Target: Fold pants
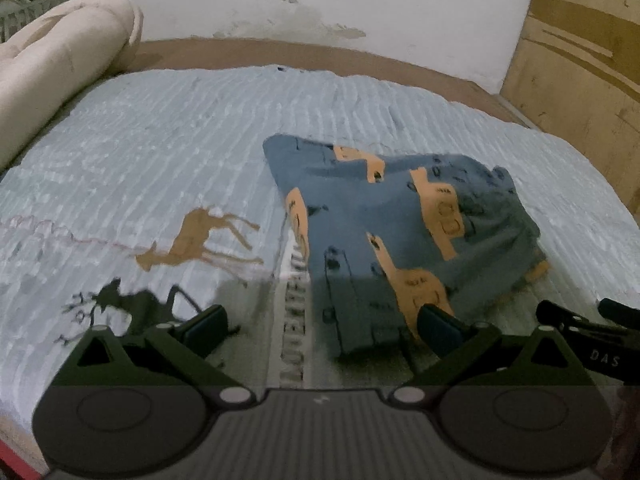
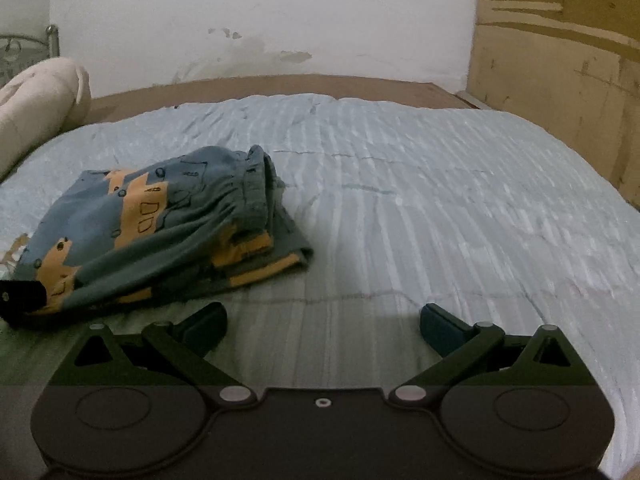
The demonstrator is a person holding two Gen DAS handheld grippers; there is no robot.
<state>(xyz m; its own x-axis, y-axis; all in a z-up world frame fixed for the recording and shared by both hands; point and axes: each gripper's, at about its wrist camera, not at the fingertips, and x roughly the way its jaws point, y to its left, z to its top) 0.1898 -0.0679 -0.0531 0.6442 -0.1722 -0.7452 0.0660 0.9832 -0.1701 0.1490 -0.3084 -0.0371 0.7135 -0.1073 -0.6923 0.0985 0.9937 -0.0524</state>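
The blue pants [image 1: 384, 232] with orange car prints lie folded in a compact stack on the light blue bedspread [image 1: 180, 140]. My left gripper [image 1: 322, 326] is open and empty, just in front of the stack's near edge. In the right wrist view the pants [image 2: 152, 232] sit to the left with the elastic waistband on top. My right gripper [image 2: 322, 326] is open and empty over bare bedspread [image 2: 440, 200], to the right of the stack. The other gripper's tip shows at the left edge [image 2: 20, 296], next to the pants.
A rolled cream blanket [image 1: 60, 60] lies at the bed's far left. A brown bed frame [image 1: 280, 50] and a white wall bound the far side. A wooden panel [image 1: 580, 60] stands at the right. Deer prints [image 1: 196, 240] mark the bedspread.
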